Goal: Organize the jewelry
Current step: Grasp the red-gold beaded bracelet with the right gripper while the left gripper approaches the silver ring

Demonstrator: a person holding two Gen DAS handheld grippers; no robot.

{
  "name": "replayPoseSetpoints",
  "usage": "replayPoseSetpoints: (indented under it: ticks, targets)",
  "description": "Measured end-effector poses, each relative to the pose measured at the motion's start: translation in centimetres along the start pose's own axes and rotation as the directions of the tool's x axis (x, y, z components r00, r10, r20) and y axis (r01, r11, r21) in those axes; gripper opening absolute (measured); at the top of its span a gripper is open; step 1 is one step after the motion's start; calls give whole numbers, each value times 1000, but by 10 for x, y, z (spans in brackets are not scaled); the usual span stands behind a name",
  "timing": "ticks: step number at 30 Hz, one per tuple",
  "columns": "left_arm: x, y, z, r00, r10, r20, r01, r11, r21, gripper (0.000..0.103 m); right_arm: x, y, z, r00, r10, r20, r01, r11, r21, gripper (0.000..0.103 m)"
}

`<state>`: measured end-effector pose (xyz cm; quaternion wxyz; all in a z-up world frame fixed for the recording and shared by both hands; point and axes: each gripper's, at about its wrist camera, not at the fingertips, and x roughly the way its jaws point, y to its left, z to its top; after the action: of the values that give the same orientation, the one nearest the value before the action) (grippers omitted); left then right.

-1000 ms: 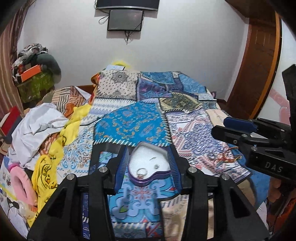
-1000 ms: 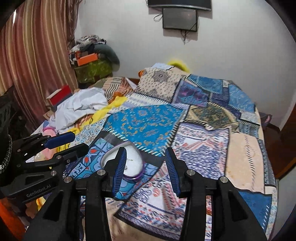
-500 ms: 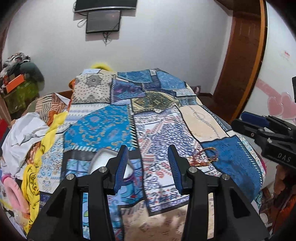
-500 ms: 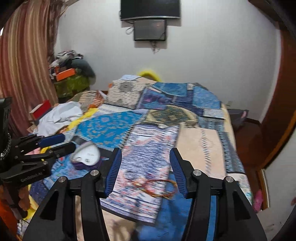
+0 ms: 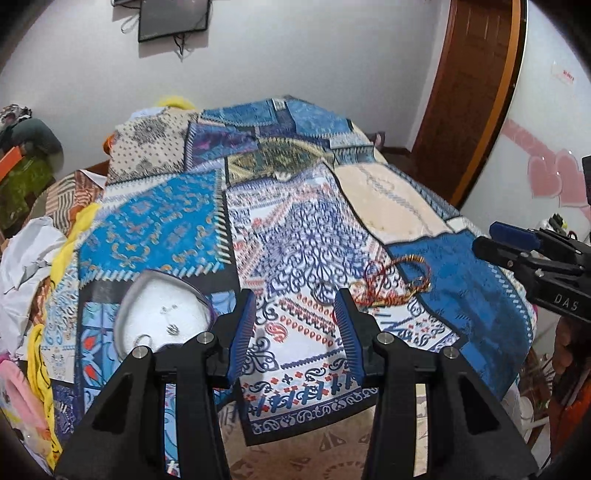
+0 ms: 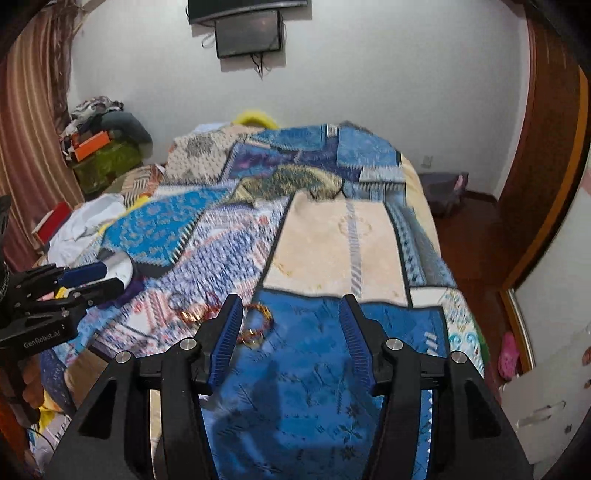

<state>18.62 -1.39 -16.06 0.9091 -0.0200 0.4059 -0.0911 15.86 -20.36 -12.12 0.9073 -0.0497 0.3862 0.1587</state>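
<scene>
A white heart-shaped jewelry tray (image 5: 162, 317) with a purple rim lies on the patchwork bedspread (image 5: 303, 236), holding small rings and earrings. It also shows in the right wrist view (image 6: 120, 267). A tangle of red and gold bracelets (image 5: 395, 280) lies to its right, seen in the right wrist view (image 6: 255, 328) beside a ring (image 6: 176, 301). My left gripper (image 5: 295, 306) is open and empty between tray and bracelets. My right gripper (image 6: 290, 314) is open and empty, just right of the bracelets.
A pile of white and yellow clothes (image 5: 40, 258) lies along the bed's left side. A wooden door (image 5: 476, 92) stands at the far right, a dark screen (image 6: 249, 31) hangs on the wall. Boxes and bags (image 6: 103, 147) are stacked in the left corner.
Both grippers have swung to the right, away from the tray and toward the bracelets. The tray has slid from between my left fingers to their left side. Both stay open.
</scene>
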Motion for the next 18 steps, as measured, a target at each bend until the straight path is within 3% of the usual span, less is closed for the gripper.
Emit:
replayPoseSetpoints:
  ticks: [6,18]
  targets:
    - [18,0,-7,999,0,-45,0,1000,7,44,24,-1,-16,996,21,-81,-23,999,-24,50]
    - [35,1,-5,997,-27,-65,27,1000,3,44,55,3,-3,990,90,-105,-93,996,-19,50]
